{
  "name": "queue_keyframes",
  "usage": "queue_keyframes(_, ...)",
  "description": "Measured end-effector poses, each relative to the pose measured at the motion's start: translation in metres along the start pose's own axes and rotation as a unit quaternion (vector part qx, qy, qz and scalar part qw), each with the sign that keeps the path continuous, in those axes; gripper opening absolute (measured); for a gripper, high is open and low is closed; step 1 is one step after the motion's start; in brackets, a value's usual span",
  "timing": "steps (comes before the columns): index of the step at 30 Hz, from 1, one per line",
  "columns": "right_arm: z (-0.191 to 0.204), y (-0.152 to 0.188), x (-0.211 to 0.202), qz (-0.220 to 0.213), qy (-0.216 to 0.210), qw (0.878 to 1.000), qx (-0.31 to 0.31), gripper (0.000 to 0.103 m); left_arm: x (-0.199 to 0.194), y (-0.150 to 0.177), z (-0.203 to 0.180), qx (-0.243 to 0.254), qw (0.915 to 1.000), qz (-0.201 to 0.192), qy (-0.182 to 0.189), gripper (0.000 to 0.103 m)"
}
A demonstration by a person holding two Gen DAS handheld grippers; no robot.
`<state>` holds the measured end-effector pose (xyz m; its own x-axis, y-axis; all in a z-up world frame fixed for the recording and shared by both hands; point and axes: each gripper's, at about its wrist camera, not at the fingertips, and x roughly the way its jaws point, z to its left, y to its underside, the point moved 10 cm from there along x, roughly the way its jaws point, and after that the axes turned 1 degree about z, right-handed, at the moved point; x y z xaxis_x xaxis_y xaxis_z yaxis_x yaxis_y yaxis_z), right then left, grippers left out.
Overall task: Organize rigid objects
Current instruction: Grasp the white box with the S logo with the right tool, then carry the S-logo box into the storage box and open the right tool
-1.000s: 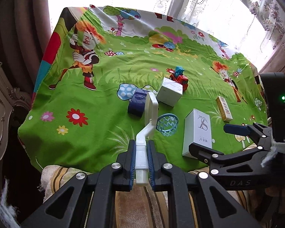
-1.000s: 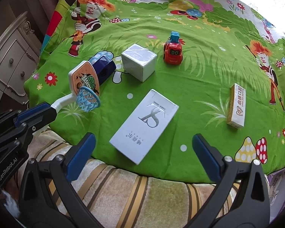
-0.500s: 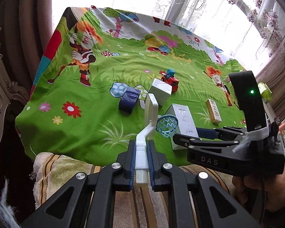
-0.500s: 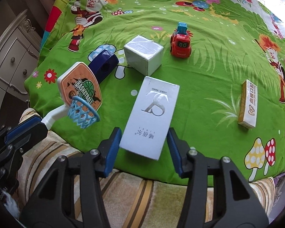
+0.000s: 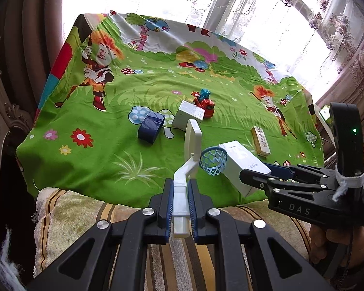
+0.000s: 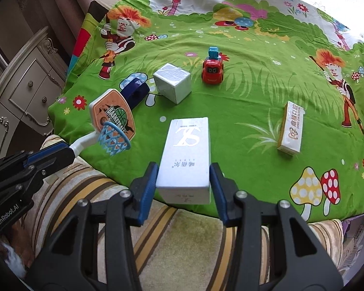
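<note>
Right wrist view: right gripper point(image 6: 183, 181) closing, apparently clamping white box point(image 6: 186, 150); left gripper point(image 5: 180, 203) clamps toy hoop point(image 5: 194, 150).

My left gripper point(image 5: 181, 209) sat at the bottom centre of its frame, jaws clamped tight on the white stem of the toy hoop point(image 5: 193, 145). My right gripper point(image 6: 183, 189), low in its own frame, was closing, blue pads against both sides of the white box point(image 6: 186, 155). My hand point(image 5: 337, 242) gripped its handle at lower right.
</note>
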<state>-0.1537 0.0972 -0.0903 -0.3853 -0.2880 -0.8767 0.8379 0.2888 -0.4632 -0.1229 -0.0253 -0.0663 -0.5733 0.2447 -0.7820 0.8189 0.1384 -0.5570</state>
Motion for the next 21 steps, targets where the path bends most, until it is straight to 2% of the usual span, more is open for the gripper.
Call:
queue_keyframes(12,-0.061,0.025,-0.073,-0.066,0.011,0.996,0.050,0.048,-0.002,0.003,-0.039,0.022,0.9996,0.002,0.019,0.013)
queue_keyframes(21,-0.162,0.080,-0.126,-0.088,0.065,0.985,0.132,0.048,0.002,0.007,-0.085,0.057,0.9975,0.010,0.042,0.013)
